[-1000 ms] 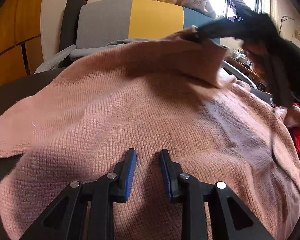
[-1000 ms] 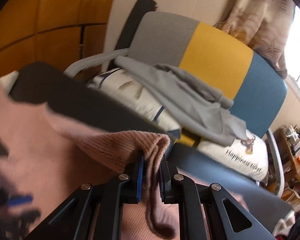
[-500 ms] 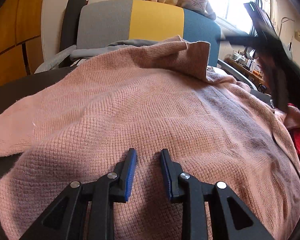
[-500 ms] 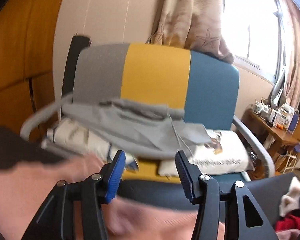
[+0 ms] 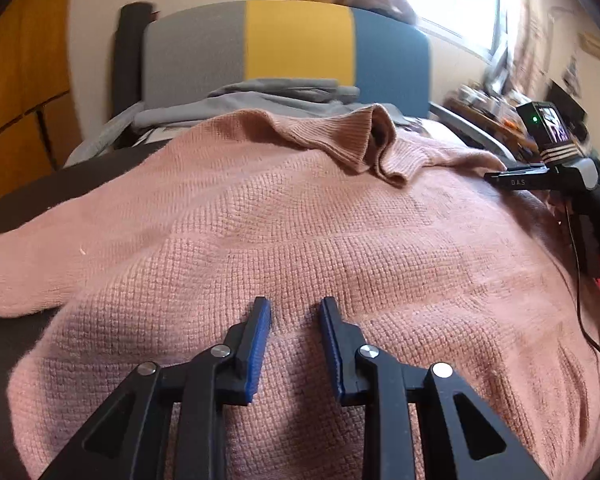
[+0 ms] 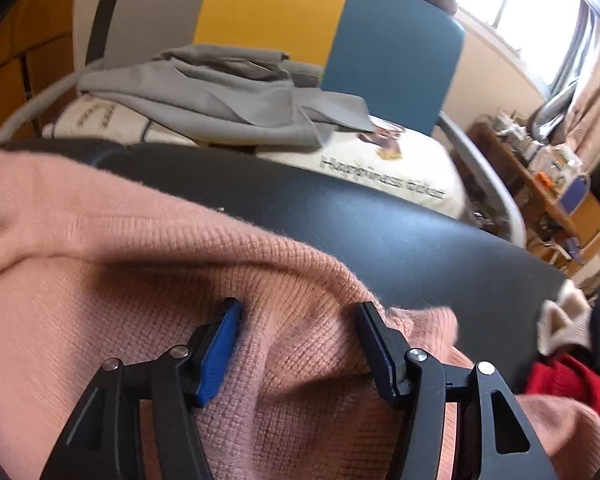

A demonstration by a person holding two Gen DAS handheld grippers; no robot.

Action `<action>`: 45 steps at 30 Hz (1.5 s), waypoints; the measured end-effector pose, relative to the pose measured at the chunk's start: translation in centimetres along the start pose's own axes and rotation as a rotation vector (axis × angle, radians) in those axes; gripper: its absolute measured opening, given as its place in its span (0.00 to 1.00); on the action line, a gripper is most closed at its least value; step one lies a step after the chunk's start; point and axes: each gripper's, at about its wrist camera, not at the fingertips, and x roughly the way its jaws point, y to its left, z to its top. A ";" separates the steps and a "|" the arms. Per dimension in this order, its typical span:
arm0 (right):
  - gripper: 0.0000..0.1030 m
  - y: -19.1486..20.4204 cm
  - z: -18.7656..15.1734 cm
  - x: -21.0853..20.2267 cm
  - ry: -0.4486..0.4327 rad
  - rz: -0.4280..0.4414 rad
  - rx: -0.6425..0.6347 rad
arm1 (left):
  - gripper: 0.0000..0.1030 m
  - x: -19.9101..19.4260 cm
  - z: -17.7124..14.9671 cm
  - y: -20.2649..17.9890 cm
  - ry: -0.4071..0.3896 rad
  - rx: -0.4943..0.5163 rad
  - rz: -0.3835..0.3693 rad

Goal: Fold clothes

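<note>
We see the pink sweater spread on the black table before a striped chair, left gripper parted, right gripper opening around a fold.

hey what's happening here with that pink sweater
A person with a two-finger gripper in each hand is folding a pink knit sweater on a dark table. The left gripper sits open on the sweater's body. The right gripper, jaws opening, straddles a ribbed edge without pinching it.
</note>
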 end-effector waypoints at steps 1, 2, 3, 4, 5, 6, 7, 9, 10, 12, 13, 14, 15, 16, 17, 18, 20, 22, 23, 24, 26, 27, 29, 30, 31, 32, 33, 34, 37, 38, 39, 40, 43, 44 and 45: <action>0.57 -0.4 -0.5 -0.2 0.002 -0.017 0.000 | 0.24 0.1 0.1 -0.3 0.001 0.016 -0.011; 0.58 -0.9 -1.0 -0.5 0.003 -0.028 0.006 | 0.24 0.2 0.2 -0.5 0.002 0.026 -0.015; 0.59 -1.4 -1.3 -0.7 0.004 -0.028 0.019 | 0.24 0.2 0.2 -0.6 0.001 0.035 -0.019; 0.59 -1.9 -1.5 -1.0 0.005 -0.025 0.036 | 0.24 0.2 0.2 -0.6 -0.001 0.034 -0.021; 0.59 -2.0 -1.4 -1.7 -0.006 -0.024 0.052 | 0.24 0.2 0.2 -0.5 -0.003 0.031 -0.024; 0.58 -2.0 -1.3 -2.7 -0.023 -0.025 0.068 | 0.24 0.2 0.2 -0.3 -0.005 0.024 -0.032; 0.58 -1.4 -1.1 -4.0 -0.059 0.033 0.083 | 0.24 0.3 0.2 -0.2 -0.007 0.017 -0.039; 0.58 0.1 -0.8 -6.9 -0.151 0.212 0.114 | 0.24 0.3 0.1 -0.1 -0.009 0.017 -0.039; 0.58 1.3 -0.3 -7.7 -0.161 0.305 0.122 | 0.24 0.3 0.1 -0.2 -0.010 0.018 -0.037; 0.57 3.9 0.7 -7.6 -0.105 0.465 0.130 | 0.24 0.2 0.0 -0.4 -0.013 0.026 -0.027; 0.57 5.1 1.3 -7.0 -0.064 0.529 0.141 | 0.24 0.1 -0.1 -0.5 -0.014 0.028 -0.024; 0.57 6.3 1.8 -6.1 -0.018 0.587 0.154 | 0.24 0.1 -0.1 -0.5 -0.015 0.028 -0.023; 0.57 7.2 2.2 -5.2 0.023 0.619 0.174 | 0.24 0.2 0.0 -0.5 -0.016 0.029 -0.022; 0.57 7.9 2.6 -4.2 0.062 0.637 0.196 | 0.24 0.2 0.0 -0.5 -0.016 0.029 -0.021; 0.57 8.3 2.9 -3.5 0.085 0.646 0.228 | 0.24 0.2 -0.1 -0.4 -0.018 0.028 -0.023; 0.53 8.4 3.3 -2.9 0.099 0.650 0.265 | 0.24 0.2 -0.1 -0.4 -0.019 0.026 -0.024; 0.13 8.5 4.4 -2.6 0.097 0.664 0.284 | 0.24 0.3 -0.1 -0.4 -0.021 0.025 -0.025; 0.05 8.2 5.8 -2.5 0.084 0.675 0.281 | 0.24 0.3 -0.1 -0.4 -0.024 0.023 -0.026; 0.05 8.0 6.5 -2.4 0.077 0.681 0.280 | 0.24 0.3 -0.1 -0.4 -0.025 0.022 -0.027; 0.05 7.8 7.3 -2.4 0.060 0.686 0.288 | 0.24 0.3 -0.1 -0.4 -0.026 0.021 -0.027; 0.05 6.7 9.4 -2.6 0.004 0.682 0.325 | 0.24 0.3 -0.2 -0.4 -0.027 0.022 -0.025; 0.05 6.1 10.5 -2.6 -0.020 0.674 0.346 | 0.24 0.3 -0.2 -0.5 -0.028 0.022 -0.024; 0.05 4.8 12.8 -2.1 -0.052 0.635 0.394 | 0.24 0.4 -0.3 -0.4 -0.030 0.019 -0.026; 0.06 4.5 13.7 -1.7 -0.058 0.604 0.410 | 0.25 0.4 -0.3 -0.3 -0.030 0.017 -0.029; 0.06 4.0 14.3 -0.9 -0.055 0.557 0.423 | 0.25 0.5 -0.3 -0.2 -0.031 0.015 -0.030; 0.11 3.3 14.7 0.1 -0.049 0.500 0.437 | 0.25 0.5 -0.3 -0.2 -0.031 0.014 -0.030; 0.13 2.8 15.2 1.3 -0.031 0.450 0.440 | 0.25 0.5 -0.3 -0.1 -0.032 0.014 -0.030; 0.20 2.5 15.3 2.5 0.002 0.393 0.425 | 0.25 0.5 -0.3 -0.1 -0.033 0.014 -0.029; 0.44 1.8 14.2 2.2 -0.015 0.251 0.353 | 0.25 0.6 -0.2 0.0 -0.033 0.013 -0.030; 0.44 1.6 13.5 1.1 -0.067 0.224 0.332 | 0.25 0.7 -0.2 0.0 -0.033 0.013 -0.030; 0.44 1.6 12.8 -0.1 -0.119 0.204 0.307 | 0.25 0.7 -0.2 0.0 -0.034 0.014 -0.028; 0.44 2.0 12.1 -1.4 -0.167 0.200 0.274 | 0.25 0.7 -0.2 -0.1 -0.034 0.015 -0.027; 0.44 4.7 8.9 -5.4 -0.231 0.239 0.124 | 0.25 0.7 -0.2 -0.1 -0.034 0.018 -0.023; 0.44 5.8 7.6 -6.4 -0.225 0.255 0.063 | 0.25 0.7 -0.2 -0.1 -0.034 0.018 -0.022; 0.44 7.0 6.4 -7.4 -0.218 0.271 0.002 | 0.25 0.7 -0.2 -0.2 -0.033 0.019 -0.021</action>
